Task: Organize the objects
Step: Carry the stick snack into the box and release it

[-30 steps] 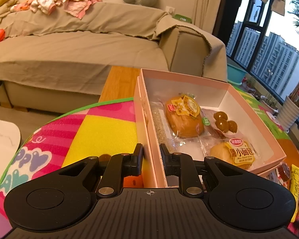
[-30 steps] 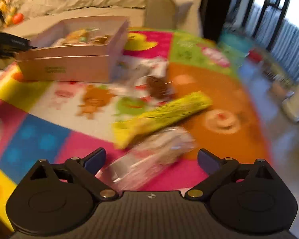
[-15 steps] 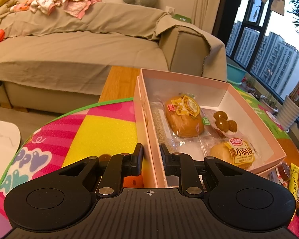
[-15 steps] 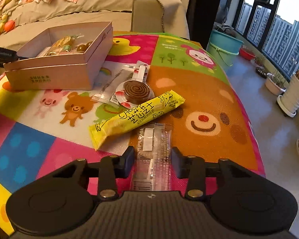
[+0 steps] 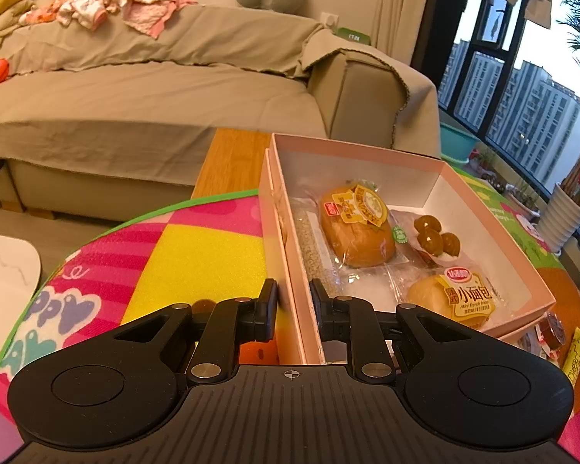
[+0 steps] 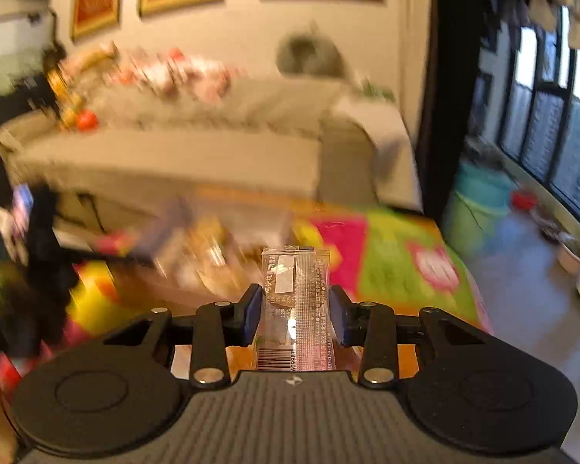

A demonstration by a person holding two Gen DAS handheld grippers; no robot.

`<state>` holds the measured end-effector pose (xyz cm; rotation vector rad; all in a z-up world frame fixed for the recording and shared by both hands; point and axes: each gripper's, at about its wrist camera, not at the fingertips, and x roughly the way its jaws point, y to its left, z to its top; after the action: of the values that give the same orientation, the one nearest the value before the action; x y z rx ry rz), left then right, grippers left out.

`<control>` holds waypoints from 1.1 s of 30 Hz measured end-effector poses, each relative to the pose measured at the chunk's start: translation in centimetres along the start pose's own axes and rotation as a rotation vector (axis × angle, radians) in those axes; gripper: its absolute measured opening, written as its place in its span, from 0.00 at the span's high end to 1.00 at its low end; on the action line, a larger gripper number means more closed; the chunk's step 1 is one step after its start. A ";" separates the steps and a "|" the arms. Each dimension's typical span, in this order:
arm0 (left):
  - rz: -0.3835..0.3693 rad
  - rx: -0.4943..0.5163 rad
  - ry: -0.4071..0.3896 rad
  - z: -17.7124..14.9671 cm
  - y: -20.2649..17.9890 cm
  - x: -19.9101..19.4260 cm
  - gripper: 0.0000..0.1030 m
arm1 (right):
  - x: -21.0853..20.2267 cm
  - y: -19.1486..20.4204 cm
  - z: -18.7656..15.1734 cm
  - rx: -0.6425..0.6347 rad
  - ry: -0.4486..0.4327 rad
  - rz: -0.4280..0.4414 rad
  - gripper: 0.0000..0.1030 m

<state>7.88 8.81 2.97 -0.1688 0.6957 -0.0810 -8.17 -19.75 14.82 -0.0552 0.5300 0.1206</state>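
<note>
My left gripper (image 5: 293,301) is shut on the near left wall of the pink box (image 5: 286,208), which sits on the colourful mat (image 5: 197,259). Inside lie two wrapped bread buns (image 5: 357,228) (image 5: 456,301), a pack of brown sweets (image 5: 435,237) and a clear sachet. My right gripper (image 6: 294,309) is shut on a clear snack packet (image 6: 295,301) and holds it up in the air, upright. The right wrist view is blurred; the box (image 6: 212,247) shows vaguely ahead and to the left.
A beige sofa (image 5: 154,89) with clothes stands behind the mat. A yellow snack stick (image 5: 578,355) and a small round pack (image 5: 553,330) lie right of the box. A teal bucket (image 6: 479,201) and windows are on the right. A white tabletop (image 5: 4,266) is at left.
My right gripper closed on the clear snack packet, lifted it off the mat and swung up toward the box. My left gripper has stayed clamped on the box wall.
</note>
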 end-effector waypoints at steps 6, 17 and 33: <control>0.001 0.001 0.001 0.0 0.0 0.0 0.80 | 4.4 3.1 4.7 0.036 -0.051 0.166 0.64; 0.019 0.018 0.004 0.1 -0.3 0.0 0.82 | 16.2 7.2 7.0 0.127 0.076 0.203 0.64; 0.018 0.018 0.007 0.1 -0.3 0.0 0.82 | 13.7 2.4 3.0 0.158 0.056 0.088 0.49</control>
<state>7.95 8.55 3.09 -0.1447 0.7031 -0.0711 4.75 -15.77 10.40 0.1194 0.5960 0.1631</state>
